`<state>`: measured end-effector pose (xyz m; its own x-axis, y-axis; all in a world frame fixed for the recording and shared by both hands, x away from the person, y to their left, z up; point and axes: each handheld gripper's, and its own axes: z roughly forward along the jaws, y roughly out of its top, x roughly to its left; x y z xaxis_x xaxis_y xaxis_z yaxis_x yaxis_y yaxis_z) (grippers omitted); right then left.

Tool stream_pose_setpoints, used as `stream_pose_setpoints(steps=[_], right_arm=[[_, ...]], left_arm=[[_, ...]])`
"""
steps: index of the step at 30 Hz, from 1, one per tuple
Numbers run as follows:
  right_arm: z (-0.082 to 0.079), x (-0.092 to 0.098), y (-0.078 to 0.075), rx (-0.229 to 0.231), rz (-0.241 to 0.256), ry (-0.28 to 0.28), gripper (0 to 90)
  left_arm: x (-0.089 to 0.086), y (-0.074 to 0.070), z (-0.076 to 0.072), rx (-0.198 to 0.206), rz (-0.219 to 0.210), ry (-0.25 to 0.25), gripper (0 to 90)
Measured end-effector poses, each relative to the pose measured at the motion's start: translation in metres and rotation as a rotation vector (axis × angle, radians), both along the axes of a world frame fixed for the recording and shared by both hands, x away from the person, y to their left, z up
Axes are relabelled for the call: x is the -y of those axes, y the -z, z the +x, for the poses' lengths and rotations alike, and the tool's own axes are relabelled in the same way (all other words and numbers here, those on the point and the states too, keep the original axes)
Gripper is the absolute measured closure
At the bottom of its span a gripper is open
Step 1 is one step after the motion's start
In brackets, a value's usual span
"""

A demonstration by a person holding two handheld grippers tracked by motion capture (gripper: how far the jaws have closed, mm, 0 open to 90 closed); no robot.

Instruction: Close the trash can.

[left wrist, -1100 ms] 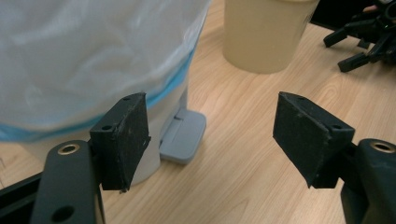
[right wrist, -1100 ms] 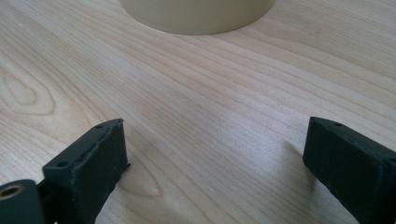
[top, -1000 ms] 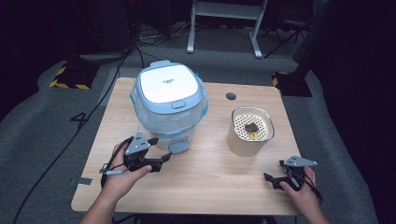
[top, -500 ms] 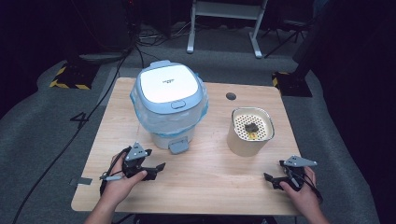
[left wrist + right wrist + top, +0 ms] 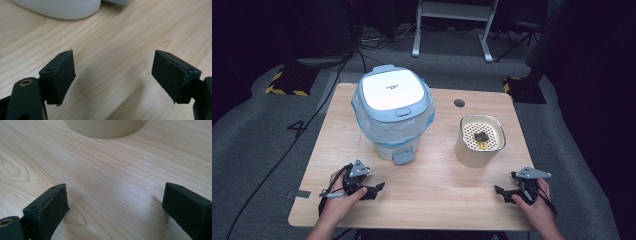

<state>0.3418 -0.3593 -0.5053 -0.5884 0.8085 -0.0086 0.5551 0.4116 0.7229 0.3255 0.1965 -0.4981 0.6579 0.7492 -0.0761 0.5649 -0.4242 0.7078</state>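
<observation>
Parked low at the near edge of the table [image 5: 437, 200]: left gripper [image 5: 377, 189], spread wide and gripping nothing, bare wood between the pads [image 5: 60, 75]. Same on the other side: right gripper [image 5: 501, 190], gaping just as wide, empty too. Straight ahead of the left one, near but not touching, the rice cooker [image 5: 393, 107], lid down, grey tab [image 5: 403, 157] jutting from its base toward the hand. Ahead of the right one, apart from it, the beige pot [image 5: 479, 145], with a dark lump [image 5: 481, 135] sitting on its perforated top. Looks like a rest between moves, with the cooker the likely next target. To do it well: keep the left claw spread on the way in, come at the tab level and square rather than from above, and close only once both pads flank it. Go gently, since a hard push would probably slide the cooker back. Best to hold the right claw clear of the pot, or bring it up to steady the cooker's side if needed. Quick tally: two grippers, one rice cooker, one beige pot, one dark lump, one small round hole [image 5: 459, 103] in the tabletop behind the pot.
</observation>
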Motion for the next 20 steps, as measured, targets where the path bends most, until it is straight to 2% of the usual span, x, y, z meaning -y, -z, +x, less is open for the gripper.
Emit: stream_pose_setpoints(steps=[3,10,20], right_arm=[[0.0,0.0,0.0,0.0,0.0,0.0,6.3],[0.0,0.0,0.0,0.0,0.0,0.0,6.3],[0.0,0.0,0.0,0.0,0.0,0.0,6.3]], left_arm=[[-0.0007,0.0033,0.0005,-0.013,0.017,-0.012,19.0],[-0.0026,0.0066,0.0024,0.016,0.055,-0.017,15.8],[-0.0025,0.0067,0.0024,0.016,0.056,-0.018,15.4]])
